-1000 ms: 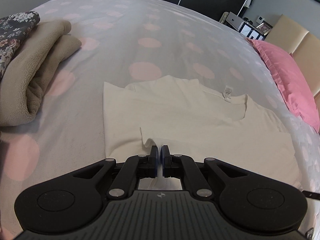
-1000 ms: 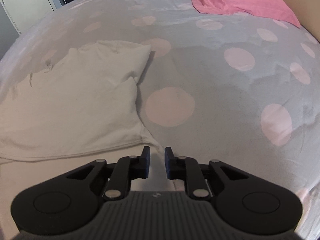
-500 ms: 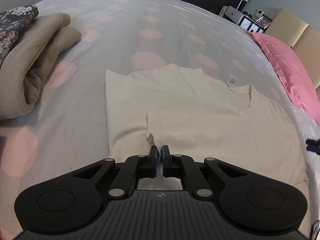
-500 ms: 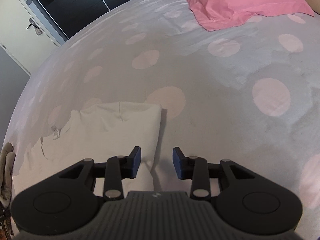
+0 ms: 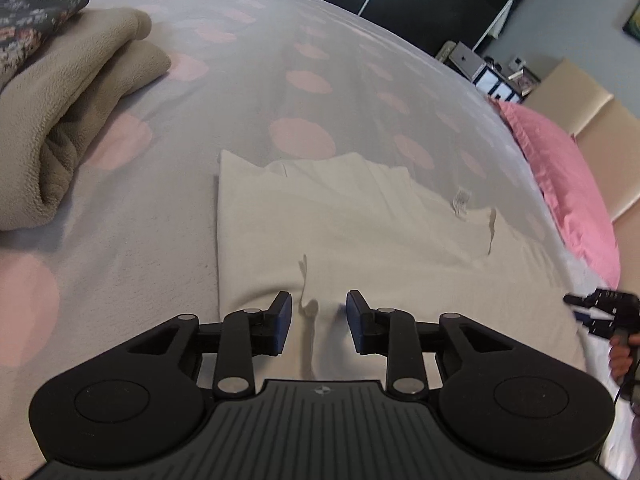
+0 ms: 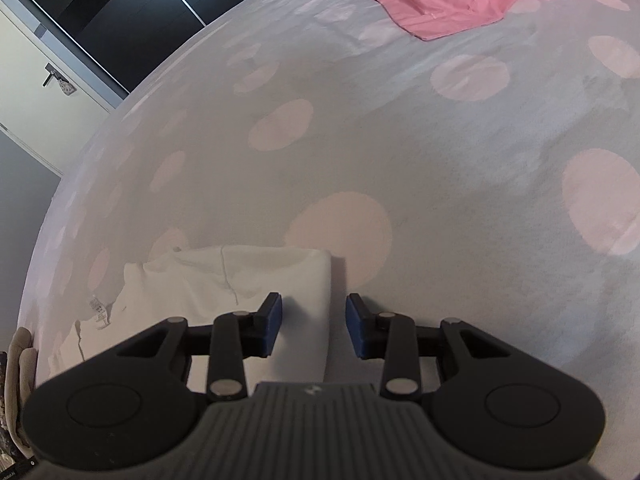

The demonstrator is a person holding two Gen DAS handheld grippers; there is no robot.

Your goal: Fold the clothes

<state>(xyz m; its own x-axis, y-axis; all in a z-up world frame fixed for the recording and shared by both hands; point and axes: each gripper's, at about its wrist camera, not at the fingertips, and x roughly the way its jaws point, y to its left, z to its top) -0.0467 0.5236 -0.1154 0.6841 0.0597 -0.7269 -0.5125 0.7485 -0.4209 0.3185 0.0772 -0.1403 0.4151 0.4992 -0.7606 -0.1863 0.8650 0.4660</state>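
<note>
Roughly midway: bed (image 5: 240, 60) carries a folded beige fleece (image 5: 72, 112) at far left, done; white shirt (image 5: 360, 240) lies flat mid-bed, sides folded in, final folds left; left gripper (image 5: 314, 314) jaws opening over a crease, nothing pinched; right gripper (image 6: 314, 320) parted, straddling the shirt's edge, not clamped
</note>
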